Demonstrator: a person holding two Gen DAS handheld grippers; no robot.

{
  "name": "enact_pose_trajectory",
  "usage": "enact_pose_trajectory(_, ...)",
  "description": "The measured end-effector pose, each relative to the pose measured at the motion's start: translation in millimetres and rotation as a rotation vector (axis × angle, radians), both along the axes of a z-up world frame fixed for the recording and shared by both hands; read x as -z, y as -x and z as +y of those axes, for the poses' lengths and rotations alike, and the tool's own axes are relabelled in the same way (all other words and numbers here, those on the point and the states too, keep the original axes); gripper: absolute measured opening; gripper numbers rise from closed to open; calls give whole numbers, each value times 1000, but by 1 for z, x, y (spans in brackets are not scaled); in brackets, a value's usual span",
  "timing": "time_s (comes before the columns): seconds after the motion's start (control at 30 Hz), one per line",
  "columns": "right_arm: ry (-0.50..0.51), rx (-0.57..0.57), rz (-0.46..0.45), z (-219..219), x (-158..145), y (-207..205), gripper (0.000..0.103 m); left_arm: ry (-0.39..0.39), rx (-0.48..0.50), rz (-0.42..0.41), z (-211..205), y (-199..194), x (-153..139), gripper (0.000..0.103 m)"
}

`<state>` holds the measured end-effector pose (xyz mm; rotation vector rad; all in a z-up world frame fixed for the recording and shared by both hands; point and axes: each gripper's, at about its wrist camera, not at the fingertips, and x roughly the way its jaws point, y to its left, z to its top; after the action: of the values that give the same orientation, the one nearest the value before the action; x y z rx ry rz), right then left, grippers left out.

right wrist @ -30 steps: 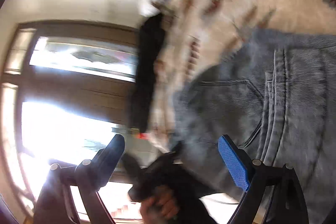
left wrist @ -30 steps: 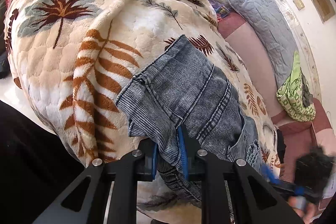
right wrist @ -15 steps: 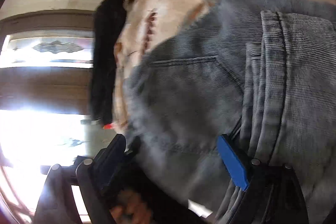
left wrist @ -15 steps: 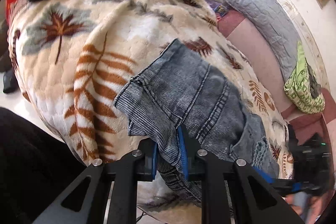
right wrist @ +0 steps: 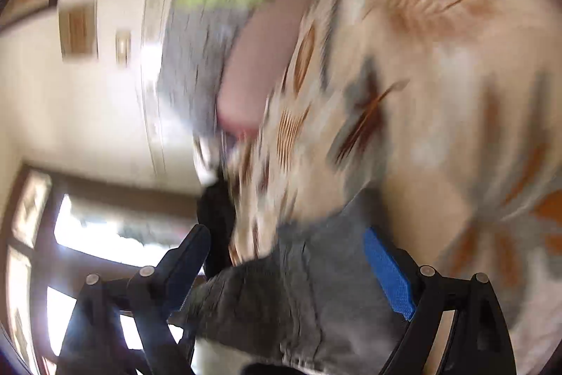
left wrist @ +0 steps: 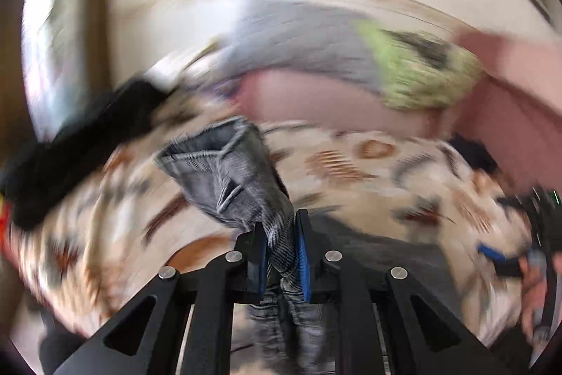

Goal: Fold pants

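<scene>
Both views badly smeared by motion.

Left gripper (left wrist: pixel 281 248): black two-finger tool with blue pads, jaws closing, pinching a bunched fold of the grey-blue washed denim pants (left wrist: pixel 228 178). Cloth rising from between the pads into a crumpled, lifted wad with seam lines showing, and hanging below the jaws as well. More of the same denim lying flat on the bed just right of the gripper.

Underneath: cream fleece blanket with brown and grey leaf print (left wrist: pixel 368 185) covering the bed. Near its far left edge, a pile of black clothing (left wrist: pixel 77 146). Along the far edge, a pale grey quilted pillow (left wrist: pixel 298 37), with a lime-green crumpled cloth (left wrist: pixel 418 69) at its right end. Pink sheet (left wrist: pixel 316 101) bare between pillow and blanket.

Right gripper (right wrist: pixel 284 259): jaws spread wide, blue pad on one finger clear to see. Denim lying between and under the two fingers; pressing by either pad not shown. From the left wrist view, same gripper (left wrist: pixel 498 255) at the right edge, a blurred hand (left wrist: pixel 534 287) behind it.

Window with dark brown frame (right wrist: pixel 42 234) at lower left of the right wrist view.
</scene>
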<state>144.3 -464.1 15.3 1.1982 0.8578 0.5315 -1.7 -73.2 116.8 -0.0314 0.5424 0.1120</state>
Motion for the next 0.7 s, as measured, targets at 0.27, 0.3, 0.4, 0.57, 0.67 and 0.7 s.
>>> enact_pose_trajectory(0.27, -47, 56, 35, -37, 16, 3, 91, -121, 419, 463, -137, -39, 122, 15)
enact_pose_trajectory(0.3, -46, 54, 34, -42, 20, 7, 91, -135, 405, 422, -138, -35, 125, 16)
enact_pose_trajectory(0.4, -41, 34, 34, -45, 24, 8, 91, -82, 422, 419, -130, -37, 109, 21)
enact_pose_trajectory(0.57, -24, -10, 14, -44, 22, 10, 91, 87, 455, 401, -101, -26, 69, 54)
enact_pose_trajectory(0.67, 27, -49, -7, -37, 18, 12, 91, 181, 459, 314, -89, -2, 47, 81)
enact_pose_trajectory(0.7, 61, -64, -12, -31, 15, 11, 91, 211, 468, 293, -81, 4, 41, 81)
